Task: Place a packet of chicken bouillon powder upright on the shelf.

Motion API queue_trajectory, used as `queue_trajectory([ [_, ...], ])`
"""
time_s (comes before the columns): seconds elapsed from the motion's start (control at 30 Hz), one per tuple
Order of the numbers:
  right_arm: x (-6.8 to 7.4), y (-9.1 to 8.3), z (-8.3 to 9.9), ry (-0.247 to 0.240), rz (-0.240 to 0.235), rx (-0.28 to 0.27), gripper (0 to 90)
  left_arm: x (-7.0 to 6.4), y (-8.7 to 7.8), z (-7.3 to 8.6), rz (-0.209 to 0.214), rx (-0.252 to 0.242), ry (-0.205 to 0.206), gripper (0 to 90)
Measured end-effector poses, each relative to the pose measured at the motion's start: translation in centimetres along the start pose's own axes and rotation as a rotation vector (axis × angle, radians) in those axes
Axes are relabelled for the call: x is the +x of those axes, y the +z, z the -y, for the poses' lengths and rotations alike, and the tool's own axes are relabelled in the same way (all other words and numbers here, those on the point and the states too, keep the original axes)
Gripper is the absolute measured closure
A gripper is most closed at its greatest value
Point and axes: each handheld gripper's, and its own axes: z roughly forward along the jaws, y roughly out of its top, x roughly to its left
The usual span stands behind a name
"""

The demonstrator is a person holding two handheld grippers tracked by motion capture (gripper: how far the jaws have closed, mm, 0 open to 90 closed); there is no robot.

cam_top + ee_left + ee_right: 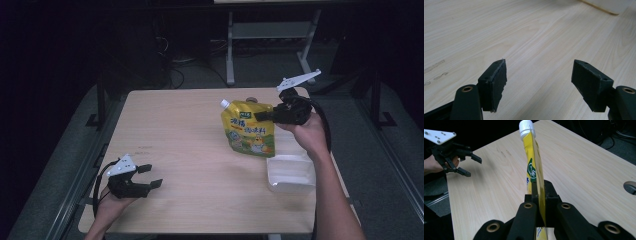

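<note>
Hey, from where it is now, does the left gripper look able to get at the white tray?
Probably yes. The left gripper is open, its fingers holding nothing, and only bare table lies between it and the white tray. The pouch sits farther back, held by the right gripper.

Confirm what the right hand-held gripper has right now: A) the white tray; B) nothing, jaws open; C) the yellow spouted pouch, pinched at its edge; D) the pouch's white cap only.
C: the right hand-held gripper has its jaws closed on the edge of the yellow pouch, holding it up beside the white tray.
</note>
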Motion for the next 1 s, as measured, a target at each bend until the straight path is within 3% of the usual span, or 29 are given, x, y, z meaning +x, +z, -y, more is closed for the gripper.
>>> queue_trajectory([
  [1.0,-1.9,-3.3,1.6,0.052,0.072,-0.011,89.5,0.3,0.3,0.4,0.007,0.026,-0.011,27.8],
])
